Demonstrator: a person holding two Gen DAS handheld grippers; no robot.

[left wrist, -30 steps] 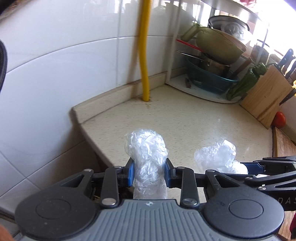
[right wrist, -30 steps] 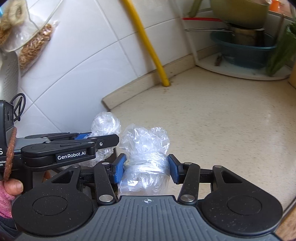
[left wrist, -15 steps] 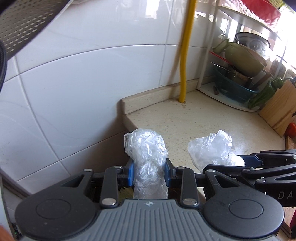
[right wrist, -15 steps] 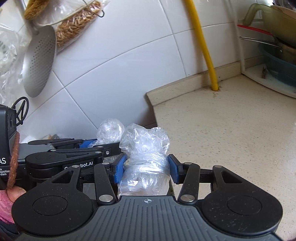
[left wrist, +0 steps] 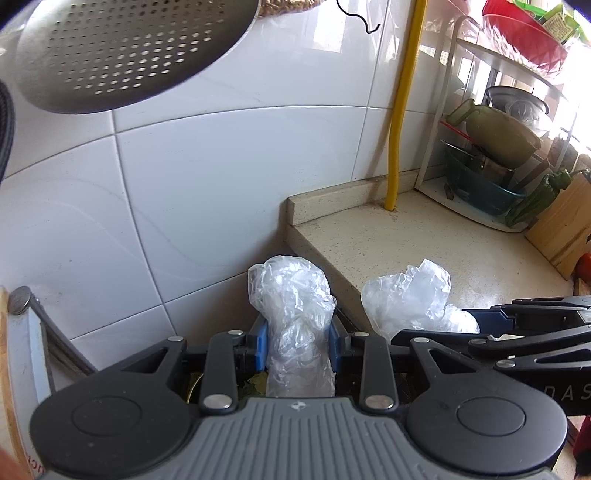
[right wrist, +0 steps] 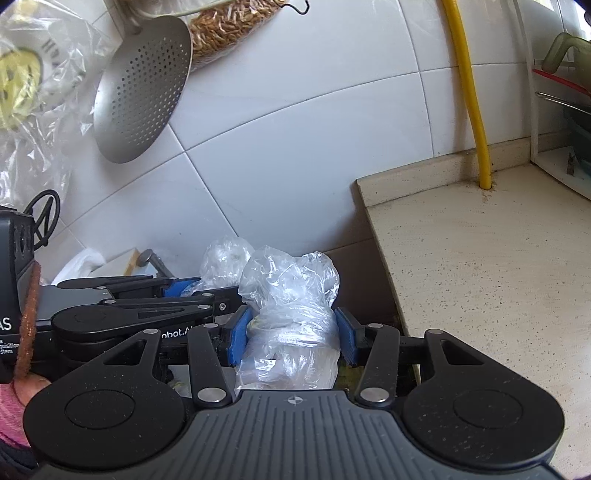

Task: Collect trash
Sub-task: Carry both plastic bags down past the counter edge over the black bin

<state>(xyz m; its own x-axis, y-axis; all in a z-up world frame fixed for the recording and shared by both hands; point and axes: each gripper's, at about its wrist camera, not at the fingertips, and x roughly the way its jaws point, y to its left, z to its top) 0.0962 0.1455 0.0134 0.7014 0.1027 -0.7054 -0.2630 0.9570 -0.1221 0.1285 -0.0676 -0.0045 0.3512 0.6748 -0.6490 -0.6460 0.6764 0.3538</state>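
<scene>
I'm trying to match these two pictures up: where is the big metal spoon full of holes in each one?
Left wrist view: the perforated skimmer fills the top left corner, very close, against the white tiles.
Right wrist view: the skimmer hangs at upper left, smaller, beside a bag of dried strips.
Shared landmark: the yellow pipe running down the wall to the countertop.

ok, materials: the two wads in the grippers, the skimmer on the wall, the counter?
Wad in left gripper and wad in right gripper: thin clear plastic film, crinkled, glossy highlights. Skimmer: looks like brushed metal, matte grey, perforated. Counter: speckled beige stone or composite, semi-gloss; cannot tell which.
</scene>
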